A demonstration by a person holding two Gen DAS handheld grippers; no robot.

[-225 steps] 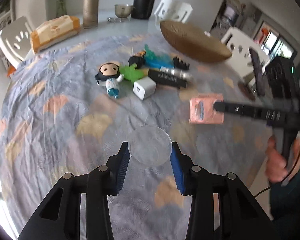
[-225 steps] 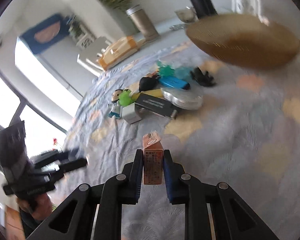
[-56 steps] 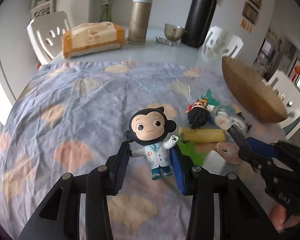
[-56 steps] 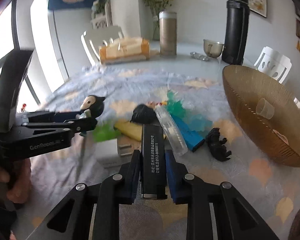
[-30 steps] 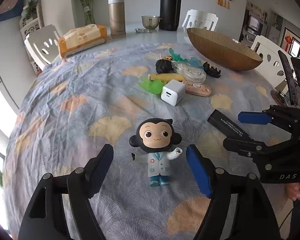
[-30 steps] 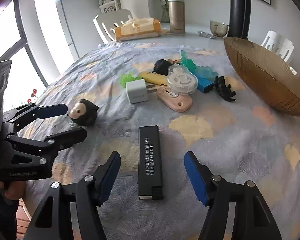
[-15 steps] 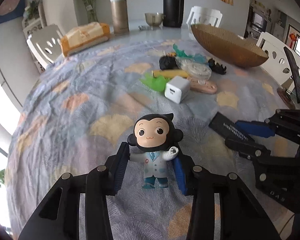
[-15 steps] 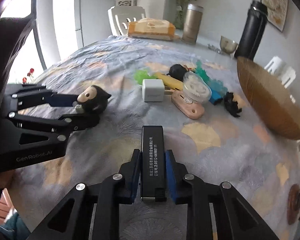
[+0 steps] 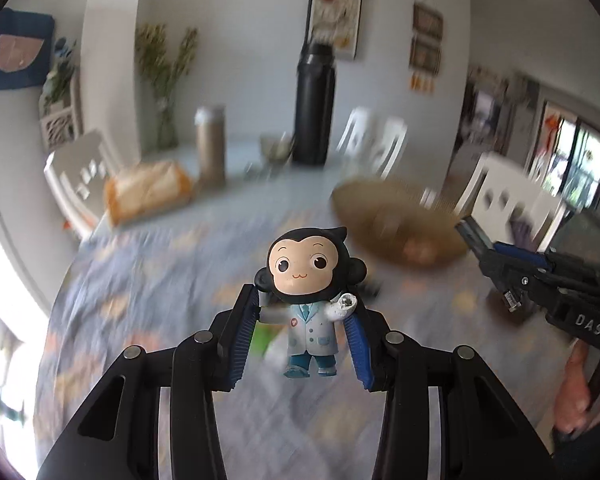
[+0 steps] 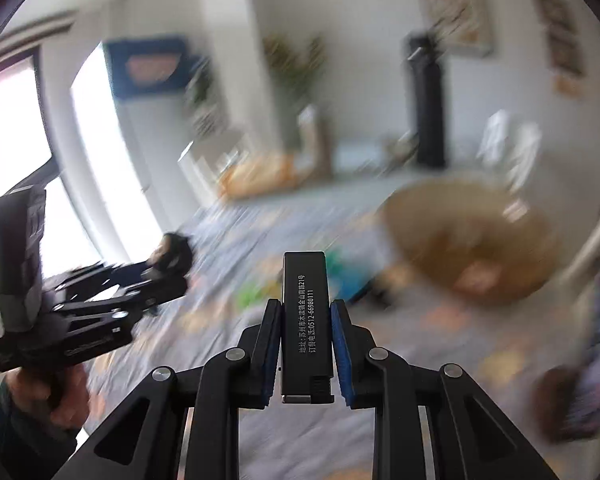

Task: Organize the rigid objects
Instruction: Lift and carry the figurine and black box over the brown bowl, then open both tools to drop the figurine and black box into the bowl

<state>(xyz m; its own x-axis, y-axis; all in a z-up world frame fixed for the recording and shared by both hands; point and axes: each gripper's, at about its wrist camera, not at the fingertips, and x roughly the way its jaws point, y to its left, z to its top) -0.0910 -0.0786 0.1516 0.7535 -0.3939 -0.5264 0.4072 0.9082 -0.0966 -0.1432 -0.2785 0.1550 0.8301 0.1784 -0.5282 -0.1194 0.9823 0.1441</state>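
blurred blue cloth (image 9: 148,280) below, brown woven bowl (image 10: 496,248) ahead and right of both tools. left gripper (image 9: 300,332) clamped on upright monkey figurine (image 9: 310,292); right gripper (image 10: 306,344) pinching black lighter (image 10: 306,320), long axis pointing forward, nearer the bowl.

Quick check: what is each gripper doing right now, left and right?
Left gripper: shut on the monkey figurine, lifted off the table.
Right gripper: shut on the black lighter, also held up.

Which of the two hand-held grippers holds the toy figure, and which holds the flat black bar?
The left hand-held gripper clamps the monkey figure in a white coat. The right hand-held gripper clamps the black bar with white print.
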